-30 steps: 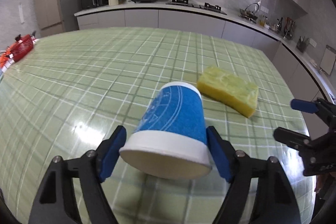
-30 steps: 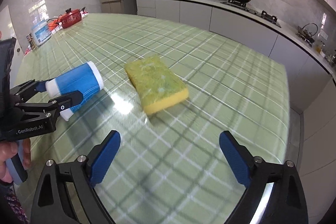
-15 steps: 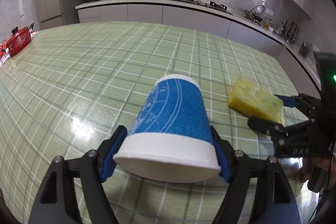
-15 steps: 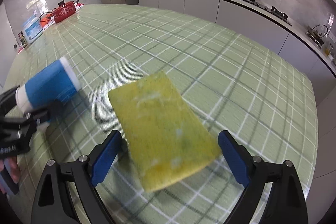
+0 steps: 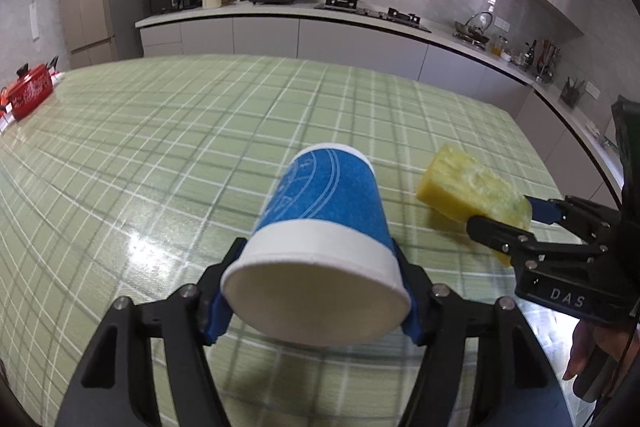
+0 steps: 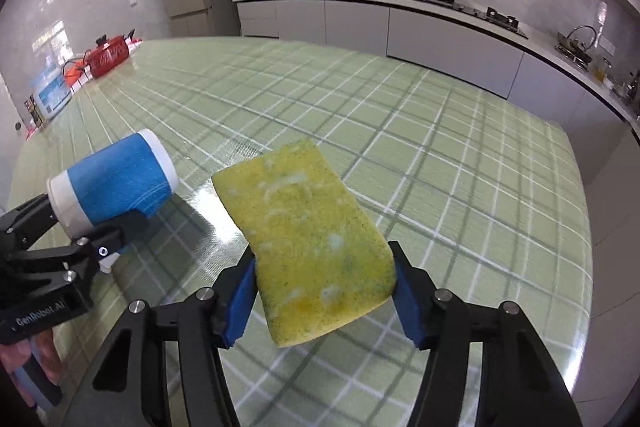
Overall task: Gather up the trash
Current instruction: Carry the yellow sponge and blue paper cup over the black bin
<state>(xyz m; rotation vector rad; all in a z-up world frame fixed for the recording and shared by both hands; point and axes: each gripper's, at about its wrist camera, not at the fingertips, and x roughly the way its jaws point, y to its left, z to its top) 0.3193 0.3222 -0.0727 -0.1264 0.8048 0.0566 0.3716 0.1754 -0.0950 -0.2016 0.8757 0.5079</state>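
My left gripper (image 5: 316, 295) is shut on a blue and white paper cup (image 5: 324, 223), held on its side with the open end toward the camera, above the green checked table (image 5: 160, 131). The cup also shows in the right wrist view (image 6: 116, 183), with the left gripper (image 6: 76, 231) at the left. My right gripper (image 6: 324, 291) is shut on the near end of a yellow sponge (image 6: 308, 235), which tilts up off the table. In the left wrist view the sponge (image 5: 468, 187) and the right gripper (image 5: 516, 219) are at the right.
A red pot (image 6: 108, 55) and a blue and white box (image 6: 50, 95) stand at the table's far left end. A kitchen counter (image 6: 400, 11) with pans and a microwave runs behind. The table's right edge (image 6: 576, 187) drops to the floor.
My right gripper moved forward around the sponge, closed on it and raised it. My left gripper kept hold of the cup and lifted it a little.
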